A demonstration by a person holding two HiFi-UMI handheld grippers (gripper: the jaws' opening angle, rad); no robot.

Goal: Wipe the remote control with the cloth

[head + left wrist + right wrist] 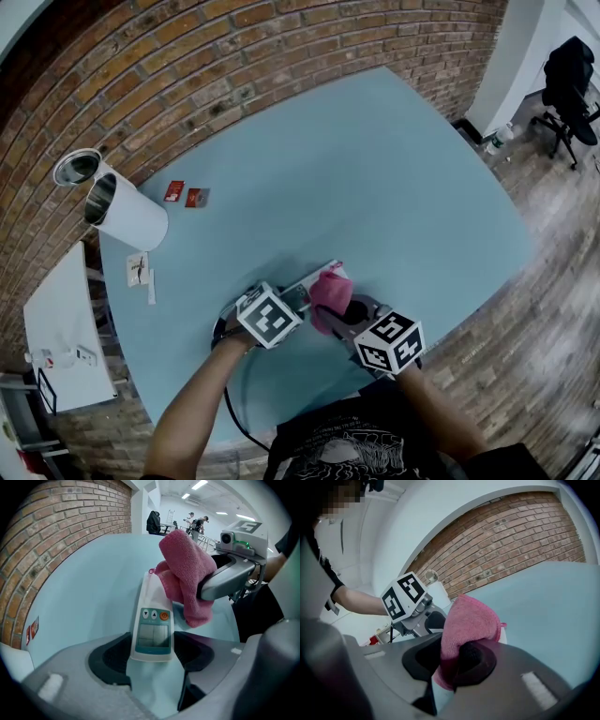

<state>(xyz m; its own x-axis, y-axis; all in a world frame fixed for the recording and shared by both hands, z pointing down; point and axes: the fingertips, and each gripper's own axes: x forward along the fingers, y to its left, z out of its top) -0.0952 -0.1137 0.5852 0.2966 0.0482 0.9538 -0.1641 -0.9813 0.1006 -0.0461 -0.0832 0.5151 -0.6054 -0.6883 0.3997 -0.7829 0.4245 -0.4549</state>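
My left gripper [152, 656] is shut on the near end of a white remote control [153, 620] with a small screen, two arrow keys and an orange button; it points away over the light blue table [375, 187]. A pink cloth [185, 573] lies bunched over the remote's far end. My right gripper [452, 665] is shut on that pink cloth [466, 623], coming in from the right. In the head view the two grippers meet near the table's front edge, left gripper [298, 302], right gripper [339, 319], with the cloth [330, 291] between them and the remote [309, 281] mostly hidden.
A white cylinder bin [122, 214] lies on its side at the table's left, its lid [77, 167] beside it. Small red packets [186, 195] and a paper slip [139, 270] lie near it. A brick wall [187, 66] runs behind. An office chair [570, 94] stands far right.
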